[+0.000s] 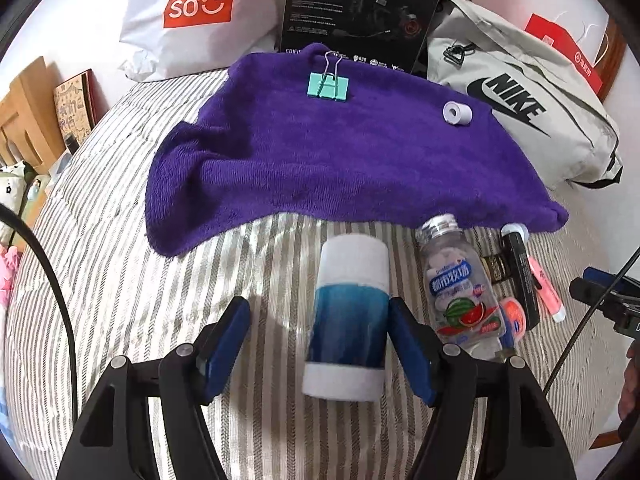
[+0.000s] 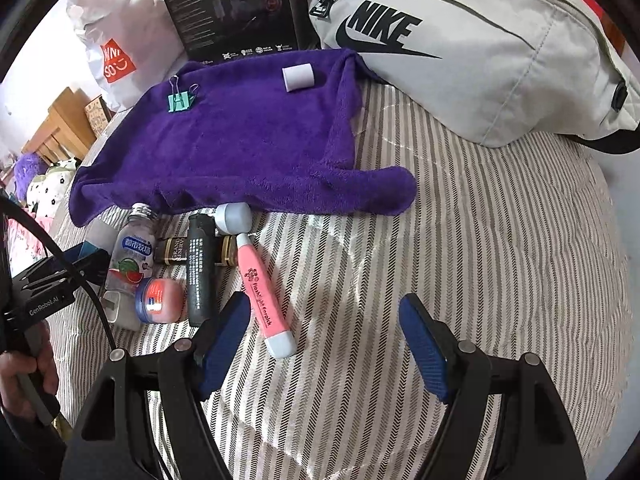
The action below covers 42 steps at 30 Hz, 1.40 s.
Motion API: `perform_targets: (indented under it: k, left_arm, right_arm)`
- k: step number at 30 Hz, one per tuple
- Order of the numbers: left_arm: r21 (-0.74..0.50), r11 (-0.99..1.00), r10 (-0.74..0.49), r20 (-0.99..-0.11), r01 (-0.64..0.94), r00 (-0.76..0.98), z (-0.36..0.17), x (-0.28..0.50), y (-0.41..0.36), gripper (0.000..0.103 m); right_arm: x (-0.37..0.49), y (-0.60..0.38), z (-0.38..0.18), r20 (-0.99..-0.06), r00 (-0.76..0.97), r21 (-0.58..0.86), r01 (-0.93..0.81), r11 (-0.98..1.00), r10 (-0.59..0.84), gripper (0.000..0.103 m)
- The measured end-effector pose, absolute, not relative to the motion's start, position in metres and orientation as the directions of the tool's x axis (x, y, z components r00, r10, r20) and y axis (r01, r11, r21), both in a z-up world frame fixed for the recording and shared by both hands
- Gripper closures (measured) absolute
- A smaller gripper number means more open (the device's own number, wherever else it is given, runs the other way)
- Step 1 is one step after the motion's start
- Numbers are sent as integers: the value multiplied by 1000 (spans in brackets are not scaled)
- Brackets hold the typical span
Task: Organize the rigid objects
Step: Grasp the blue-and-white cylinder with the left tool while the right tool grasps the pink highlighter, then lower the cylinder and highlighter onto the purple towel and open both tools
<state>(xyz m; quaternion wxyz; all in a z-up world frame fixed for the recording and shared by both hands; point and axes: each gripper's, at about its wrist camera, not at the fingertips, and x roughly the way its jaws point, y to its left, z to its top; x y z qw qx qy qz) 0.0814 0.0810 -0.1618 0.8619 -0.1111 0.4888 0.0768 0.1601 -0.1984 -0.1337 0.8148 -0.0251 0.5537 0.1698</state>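
A blue and white cylinder (image 1: pixel 346 316) lies on the striped bedspread (image 1: pixel 120 280) between the fingers of my left gripper (image 1: pixel 318 304). The right pad (image 1: pixel 408 344) is against it and the left pad (image 1: pixel 228 344) stands clear, so the gripper is open. Beside it lie a clear candy bottle (image 1: pixel 460 284), a black tube (image 2: pixel 200 268), a pink earpick pen (image 2: pixel 262 300) and a small pink jar (image 2: pixel 162 294). My right gripper (image 2: pixel 324 300) hangs open over bare bedspread, its left finger (image 2: pixel 224 336) beside the pen. A teal binder clip (image 1: pixel 329 85) and a white roll (image 1: pixel 457 112) rest on the purple towel (image 1: pixel 340 160).
A grey Nike bag (image 2: pixel 480 60) lies at the back right. A black box (image 1: pixel 360 8) and a white Miniso bag (image 1: pixel 196 12) stand behind the towel. A wooden headboard (image 1: pixel 24 112) and soft toys sit at the left. A hand (image 2: pixel 24 372) holds the left gripper's handle.
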Motion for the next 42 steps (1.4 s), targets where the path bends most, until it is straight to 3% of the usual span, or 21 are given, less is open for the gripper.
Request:
perform_targets:
  k: [5, 8, 14, 16, 18, 30, 34, 42]
  left_arm:
    - [-60, 976, 54, -867, -211, 495, -163, 81, 69, 39]
    - [-13, 983, 80, -868, -184, 490, -163, 80, 60, 56]
    - [6, 988, 81, -871, -153, 484, -162, 79, 53, 67]
    - [18, 989, 88, -872, -148, 482, -162, 80, 51, 67]
    - [23, 989, 91, -873, -146, 478, -162, 80, 50, 67]
    - [27, 988, 99, -869, -153, 484, -162, 78, 47, 67]
    - [21, 990, 87, -870, -141, 486, -162, 76, 47, 68]
    - [-10, 991, 55, -870, -130, 490, -160, 72, 50, 68]
  right_arm:
    - [154, -199, -133, -905, 333, 152, -328, 932, 264, 27]
    - [152, -201, -135, -903, 336, 152, -336, 930, 269, 27]
    - [150, -182, -140, -891, 365, 95, -433, 896, 271, 29]
    - [152, -173, -144, -892, 354, 91, -466, 880, 280, 40]
    - [154, -165, -149, -894, 338, 100, -492, 865, 296, 65]
    - [151, -156, -155, -887, 355, 63, -539, 840, 295, 64]
    - [150, -150, -152, -903, 324, 50, -571, 820, 281, 81]
    - [152, -140, -152, -921, 299, 39, -568, 822, 250, 87]
